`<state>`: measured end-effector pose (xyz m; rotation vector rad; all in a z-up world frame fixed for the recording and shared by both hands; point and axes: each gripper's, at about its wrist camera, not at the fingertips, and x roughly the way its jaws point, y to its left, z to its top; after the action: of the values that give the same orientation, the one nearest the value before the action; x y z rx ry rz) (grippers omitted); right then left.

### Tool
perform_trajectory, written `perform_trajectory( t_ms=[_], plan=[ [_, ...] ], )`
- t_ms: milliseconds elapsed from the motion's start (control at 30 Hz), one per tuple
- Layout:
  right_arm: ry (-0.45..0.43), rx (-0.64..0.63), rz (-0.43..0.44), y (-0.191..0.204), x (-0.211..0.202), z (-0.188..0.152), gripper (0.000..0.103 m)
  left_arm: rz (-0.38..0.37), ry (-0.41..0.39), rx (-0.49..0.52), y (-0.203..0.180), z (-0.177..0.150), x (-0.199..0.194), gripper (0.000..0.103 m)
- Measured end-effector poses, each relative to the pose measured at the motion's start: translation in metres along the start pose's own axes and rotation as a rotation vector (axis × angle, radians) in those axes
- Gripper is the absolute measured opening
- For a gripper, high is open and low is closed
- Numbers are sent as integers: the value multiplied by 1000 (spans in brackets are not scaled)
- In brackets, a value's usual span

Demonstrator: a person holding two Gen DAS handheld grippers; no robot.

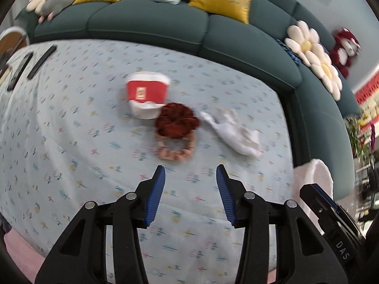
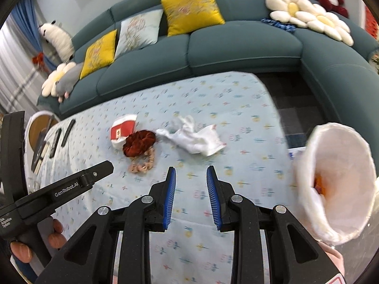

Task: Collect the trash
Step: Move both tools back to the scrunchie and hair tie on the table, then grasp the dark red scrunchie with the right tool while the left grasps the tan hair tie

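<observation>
On the light blue flowered tablecloth [image 1: 71, 123] a crushed red and white paper cup [image 1: 146, 94] lies on its side. A dark red scrunchie [image 1: 176, 120] touches it, overlapping a pink scrunchie [image 1: 175, 150]. To their right lies a crumpled white tissue [image 1: 234, 130]. My left gripper [image 1: 190, 166] hovers open just short of the scrunchies, nothing between its fingers. My right gripper [image 2: 191, 167] is open and empty too, short of the tissue [image 2: 196, 137], with the cup [image 2: 123, 127] and scrunchies [image 2: 139, 142] to its left. A white lined bin [image 2: 341, 179] stands at the right table edge, something orange inside.
Two dark remotes [image 1: 41, 61] and a phone lie at the table's far left beside a round wooden stool [image 2: 40, 125]. A teal corner sofa [image 2: 236, 45] with yellow cushions and flower pillows wraps the table's far and right sides. A hand [image 2: 54, 234] holds the left gripper's handle.
</observation>
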<state>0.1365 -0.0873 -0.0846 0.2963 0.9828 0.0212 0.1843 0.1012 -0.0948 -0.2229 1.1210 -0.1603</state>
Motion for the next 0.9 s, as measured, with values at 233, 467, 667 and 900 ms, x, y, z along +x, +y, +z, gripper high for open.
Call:
perform_trajectory(
  t_ms=[233, 467, 667, 900],
  plan=[
    [70, -8, 49, 41, 56, 23, 27, 29, 12, -31, 39, 18, 13, 43],
    [142, -2, 67, 75, 117, 36, 32, 46, 28, -64, 70, 33, 30, 49],
    [178, 14, 62, 89, 158, 44, 37, 43, 30, -88, 89, 44, 39, 50],
    [242, 22, 77, 87, 187, 36, 13, 38, 46, -92, 94, 44, 49, 50]
  ],
)
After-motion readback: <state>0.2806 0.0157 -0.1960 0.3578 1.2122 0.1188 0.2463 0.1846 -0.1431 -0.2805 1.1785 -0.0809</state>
